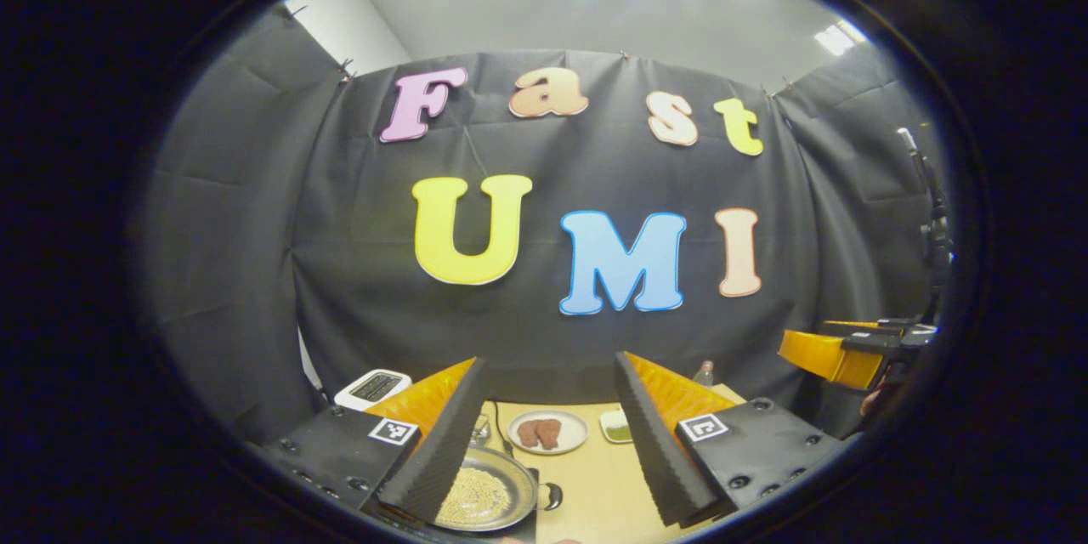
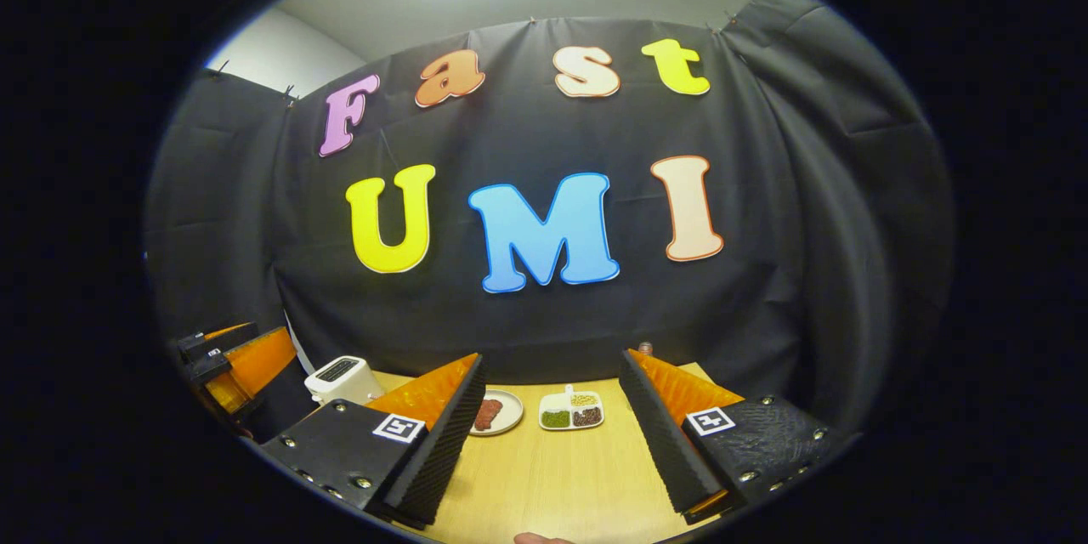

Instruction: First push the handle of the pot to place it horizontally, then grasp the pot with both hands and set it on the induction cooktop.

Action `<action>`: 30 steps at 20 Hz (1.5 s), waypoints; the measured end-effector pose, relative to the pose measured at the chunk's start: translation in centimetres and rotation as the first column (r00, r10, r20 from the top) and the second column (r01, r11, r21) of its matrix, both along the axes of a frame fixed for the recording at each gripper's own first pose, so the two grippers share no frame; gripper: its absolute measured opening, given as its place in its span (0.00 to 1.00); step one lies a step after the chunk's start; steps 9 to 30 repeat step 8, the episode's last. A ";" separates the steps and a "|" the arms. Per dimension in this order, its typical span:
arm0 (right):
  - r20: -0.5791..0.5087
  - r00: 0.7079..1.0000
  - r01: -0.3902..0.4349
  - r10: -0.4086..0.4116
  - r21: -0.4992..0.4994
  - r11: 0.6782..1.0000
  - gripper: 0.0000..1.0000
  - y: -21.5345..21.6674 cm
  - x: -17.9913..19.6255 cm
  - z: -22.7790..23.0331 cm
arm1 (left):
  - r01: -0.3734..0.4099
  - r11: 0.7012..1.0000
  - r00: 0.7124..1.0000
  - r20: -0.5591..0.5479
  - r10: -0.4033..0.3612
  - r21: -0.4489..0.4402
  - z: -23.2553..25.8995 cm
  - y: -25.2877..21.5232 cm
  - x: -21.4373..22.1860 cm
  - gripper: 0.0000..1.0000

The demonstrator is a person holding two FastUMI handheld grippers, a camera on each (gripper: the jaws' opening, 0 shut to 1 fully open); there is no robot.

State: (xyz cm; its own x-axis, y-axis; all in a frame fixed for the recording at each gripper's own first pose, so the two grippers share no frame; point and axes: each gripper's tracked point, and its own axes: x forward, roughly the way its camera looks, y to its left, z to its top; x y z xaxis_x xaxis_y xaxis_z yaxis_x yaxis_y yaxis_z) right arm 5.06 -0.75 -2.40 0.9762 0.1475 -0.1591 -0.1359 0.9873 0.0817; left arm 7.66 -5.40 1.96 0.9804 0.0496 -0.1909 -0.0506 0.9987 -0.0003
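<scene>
A grey metal pot [image 1: 484, 493] holding pale grains sits low in the left gripper view, on a dark cooktop whose edge barely shows. Its dark handle [image 1: 551, 495] sticks out to the right. My left gripper [image 1: 552, 450] is held above the table, open, with the pot partly behind its left finger. My right gripper [image 2: 552, 442] is open too, above bare wooden table [image 2: 552, 476], with nothing between its fingers. The right gripper also shows at the far right of the left gripper view [image 1: 850, 353], and the left gripper at the left of the right gripper view [image 2: 229, 365].
A plate of brown meat [image 1: 546, 432] and a small divided dish of grains [image 2: 571, 410] stand at the back of the table. A white toaster [image 2: 340, 376] is at the back left. A small bottle [image 1: 704, 372] stands near the wall.
</scene>
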 end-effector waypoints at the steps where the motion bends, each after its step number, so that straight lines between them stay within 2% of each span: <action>1: 0.007 1.000 -0.004 0.004 0.004 1.000 0.96 -0.6 -0.3 0.2 | -0.005 1.000 1.000 0.005 0.005 0.000 0.3 -0.7 -0.4 0.96; 3: 0.014 1.000 -0.010 0.009 0.009 1.000 0.96 -1.7 -0.7 0.6 | -0.012 1.000 1.000 0.013 0.012 -0.005 0.9 -2.0 -1.2 0.99; 4: 0.015 1.000 -0.014 0.014 0.012 1.000 1.00 -2.1 -1.0 0.7 | -0.016 1.000 1.000 0.014 0.016 -0.005 1.0 -2.4 -1.6 0.99; 8: 0.022 1.000 -0.007 0.007 0.010 1.000 0.96 -3.2 -2.5 1.3 | -0.011 1.000 1.000 0.015 0.011 -0.007 1.6 -3.8 -3.1 0.96; 30: 0.022 1.000 -0.007 0.007 0.010 1.000 0.96 -3.2 -2.5 1.3 | -0.011 1.000 1.000 0.015 0.011 -0.007 1.6 -3.8 -3.1 0.96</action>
